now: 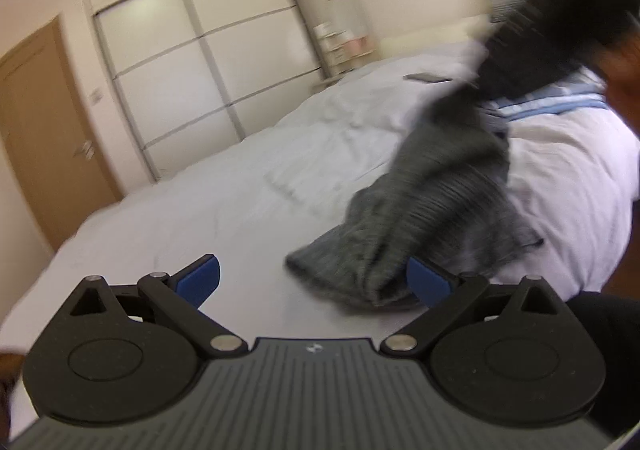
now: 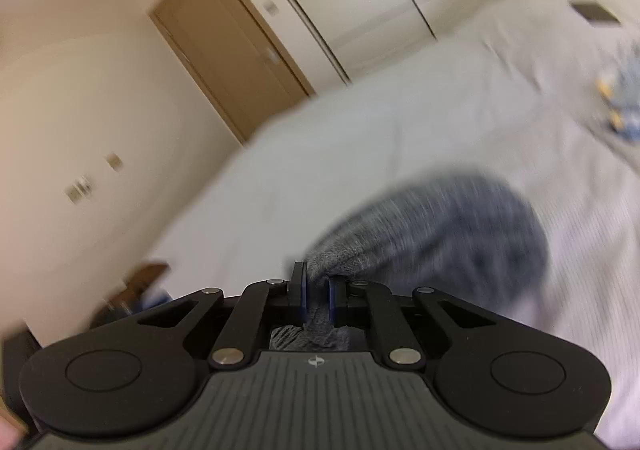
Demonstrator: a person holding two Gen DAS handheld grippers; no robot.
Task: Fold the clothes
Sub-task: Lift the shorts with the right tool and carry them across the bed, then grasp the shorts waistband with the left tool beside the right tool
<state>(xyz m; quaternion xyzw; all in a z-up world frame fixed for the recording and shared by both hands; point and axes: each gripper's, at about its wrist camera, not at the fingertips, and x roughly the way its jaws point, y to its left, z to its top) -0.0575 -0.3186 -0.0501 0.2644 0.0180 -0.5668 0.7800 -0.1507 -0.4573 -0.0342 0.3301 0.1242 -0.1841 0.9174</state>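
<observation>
The right gripper (image 2: 318,292) was clamped on a bunched fold of the grey knit garment (image 2: 432,234): its two blue-faced fingers (image 2: 299,290) stood close together with the fabric pinched between them, some of it pushed back behind the pads. Ahead of those fingers and to their right, the rest of the garment swelled out over the white bed (image 2: 360,137).

The left gripper (image 1: 312,282) had its fingers wide apart with nothing pinched between them. The grey knit garment (image 1: 432,209) trailed across the bed (image 1: 200,217) ahead of them, its lower end lying just beside, perhaps touching, the right-hand blue pad (image 1: 426,284); blur made that contact hard to judge. Beyond the fingers the garment rose up and to the right, off the sheet, with a light blue cloth (image 1: 548,103) lying behind it.
</observation>
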